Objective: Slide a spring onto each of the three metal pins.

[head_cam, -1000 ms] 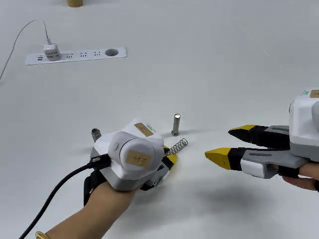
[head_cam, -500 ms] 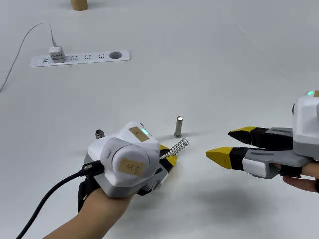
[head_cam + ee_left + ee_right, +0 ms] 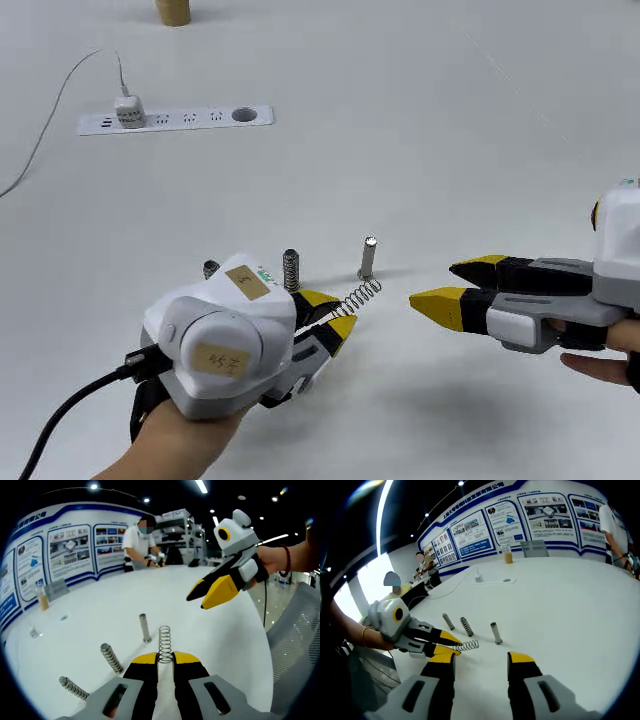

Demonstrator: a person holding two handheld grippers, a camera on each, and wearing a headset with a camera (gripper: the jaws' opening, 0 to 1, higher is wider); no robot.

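Note:
My left gripper (image 3: 340,312) is shut on one end of a loose spring (image 3: 360,295), which sticks out toward a bare metal pin (image 3: 368,258) standing just beyond it. In the left gripper view the spring (image 3: 164,642) rises from between the shut jaws, with the bare pin (image 3: 145,627) slightly to its left. Two other pins carry springs: one (image 3: 291,270) beside the bare pin and one (image 3: 211,268) partly hidden behind my left gripper. My right gripper (image 3: 455,283) hovers open to the right of the pins, holding nothing. Its own view shows the held spring (image 3: 468,645) and the bare pin (image 3: 495,633).
A white power strip (image 3: 175,118) with a charger plug (image 3: 128,108) and its cable lies at the far left of the white table. A tan cylinder (image 3: 173,10) stands at the table's far edge. People stand and sit beyond the table.
The head camera has shifted. My left hand has swung toward the lower left, uncovering the nearer sprung pin; the held spring stays just in front of the bare pin. The right gripper has barely moved.

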